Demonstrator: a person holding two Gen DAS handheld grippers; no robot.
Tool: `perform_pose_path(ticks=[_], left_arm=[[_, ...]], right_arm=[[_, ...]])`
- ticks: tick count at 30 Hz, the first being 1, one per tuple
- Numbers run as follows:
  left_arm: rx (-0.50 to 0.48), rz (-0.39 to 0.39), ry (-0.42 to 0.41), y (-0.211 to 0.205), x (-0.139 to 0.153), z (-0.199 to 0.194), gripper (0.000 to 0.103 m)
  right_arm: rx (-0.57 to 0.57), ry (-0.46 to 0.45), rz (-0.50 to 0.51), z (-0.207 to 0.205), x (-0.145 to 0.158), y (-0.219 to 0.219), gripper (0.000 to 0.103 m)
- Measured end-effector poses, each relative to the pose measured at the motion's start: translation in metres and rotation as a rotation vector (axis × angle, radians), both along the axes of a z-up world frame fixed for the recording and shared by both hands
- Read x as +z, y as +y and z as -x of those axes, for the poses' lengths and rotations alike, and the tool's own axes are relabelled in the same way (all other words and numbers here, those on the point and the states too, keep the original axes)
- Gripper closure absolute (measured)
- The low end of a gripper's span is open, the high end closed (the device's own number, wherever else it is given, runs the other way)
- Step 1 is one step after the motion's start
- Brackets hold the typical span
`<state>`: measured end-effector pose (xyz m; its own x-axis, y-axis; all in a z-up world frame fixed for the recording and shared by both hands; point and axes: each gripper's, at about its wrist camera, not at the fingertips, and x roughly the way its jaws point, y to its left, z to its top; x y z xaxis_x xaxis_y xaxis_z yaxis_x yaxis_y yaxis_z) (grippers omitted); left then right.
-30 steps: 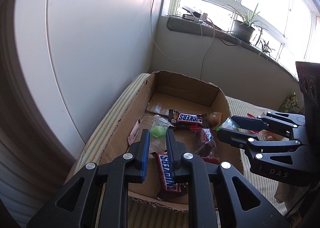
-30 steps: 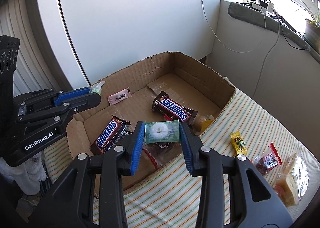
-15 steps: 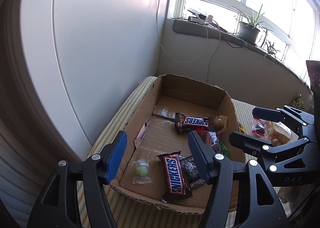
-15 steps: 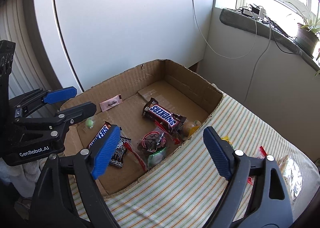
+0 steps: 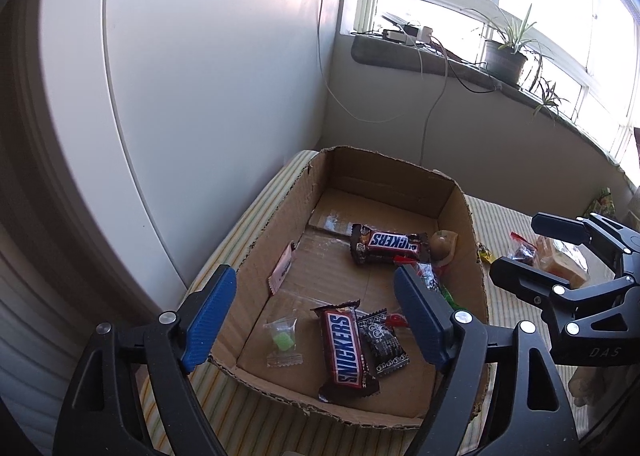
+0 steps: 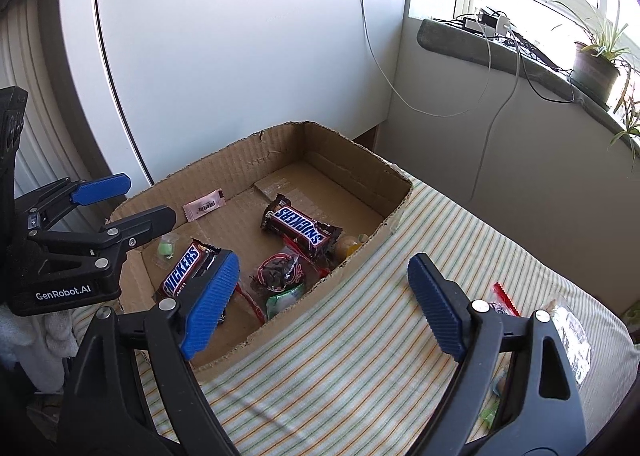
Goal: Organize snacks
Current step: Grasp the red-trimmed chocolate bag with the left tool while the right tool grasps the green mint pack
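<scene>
An open cardboard box (image 5: 384, 172) (image 6: 348, 160) lies on a striped cloth. It holds two Snickers bars (image 5: 346, 344) (image 5: 390, 244), a green candy (image 5: 284, 340), a black packet (image 5: 384, 342), a pink sachet (image 5: 282, 270), a red-ringed bag (image 6: 278, 270) and a green mint packet (image 6: 286, 298). My left gripper (image 5: 316, 316) is open and empty above the box's near end. My right gripper (image 6: 324, 302) is open and empty above the box's right edge.
More snacks lie on the striped cloth (image 6: 380, 336) right of the box: a yellow candy (image 5: 486, 254), a red bag (image 6: 504, 300) and a clear bag of biscuits (image 6: 574, 332). A white panel stands left, a windowsill with a potted plant (image 5: 506, 56) behind.
Both grippers opened and pulled back upward. The green candy dropped from the left gripper and the mint packet from the right; both now lie in the box.
</scene>
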<state>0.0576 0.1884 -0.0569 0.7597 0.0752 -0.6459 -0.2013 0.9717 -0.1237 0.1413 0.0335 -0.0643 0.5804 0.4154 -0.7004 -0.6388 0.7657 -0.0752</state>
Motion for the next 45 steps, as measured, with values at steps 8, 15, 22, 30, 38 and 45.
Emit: perform_pose_path(ticks=[8, 15, 22, 30, 38, 45], left_arm=[[-0.037, -0.012, -0.015, -0.020, 0.008, 0.000, 0.022], [-0.080, -0.013, -0.035, -0.043, 0.015, 0.001, 0.022], [-0.156, -0.014, -0.054, -0.072, 0.020, -0.001, 0.022], [-0.240, 0.004, -0.056, -0.106, 0.020, -0.007, 0.023], [-0.333, 0.025, -0.024, -0.142, 0.012, -0.018, 0.027], [-0.388, 0.038, 0.016, -0.172, 0.001, -0.030, 0.031]], right_arm=[[-0.039, -0.008, -0.028, 0.002, 0.008, -0.027, 0.014], [-0.089, -0.017, -0.045, 0.004, 0.014, -0.058, 0.014], [-0.164, -0.024, -0.050, 0.002, 0.018, -0.104, 0.014], [-0.277, 0.005, -0.066, -0.011, 0.013, -0.167, 0.014], [-0.285, 0.063, -0.073, -0.009, -0.006, -0.204, 0.014], [-0.218, 0.094, -0.019, 0.000, -0.029, -0.204, 0.014]])
